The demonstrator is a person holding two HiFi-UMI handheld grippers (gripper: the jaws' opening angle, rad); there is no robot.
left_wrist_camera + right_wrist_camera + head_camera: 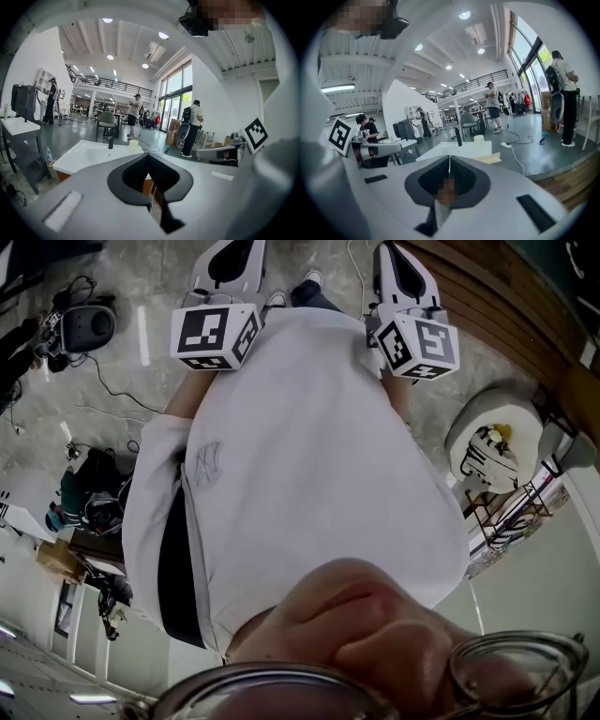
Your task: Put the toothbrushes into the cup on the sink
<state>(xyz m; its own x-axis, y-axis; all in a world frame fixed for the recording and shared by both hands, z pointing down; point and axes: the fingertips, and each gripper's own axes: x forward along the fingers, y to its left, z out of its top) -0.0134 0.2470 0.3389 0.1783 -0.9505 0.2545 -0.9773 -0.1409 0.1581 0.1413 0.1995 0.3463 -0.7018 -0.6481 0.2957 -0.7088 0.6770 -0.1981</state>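
Cup (133,146) stands upright, its long axis vertical and its mouth toward 12 o'clock, on the far rim of the sink (82,157). Around them is a tall hall: a white ceiling (117,37) with round lights, a railed balcony (112,83), high windows (173,102) at 1 o'clock in my left gripper view, and a glossy grey floor (70,133) where several people stand. The sink, white on a wooden cabinet (57,174), lies broadside at 10 o'clock from my left gripper (148,157) and at 12 o'clock from my right gripper (449,158). A black tap (110,142) rises just at 9 o'clock of the cup. A white cable (515,157) trails over the floor at 2 o'clock in my right gripper view. Both pairs of my jaws are pressed together tip to tip, gripping nothing, well apart from the sink.
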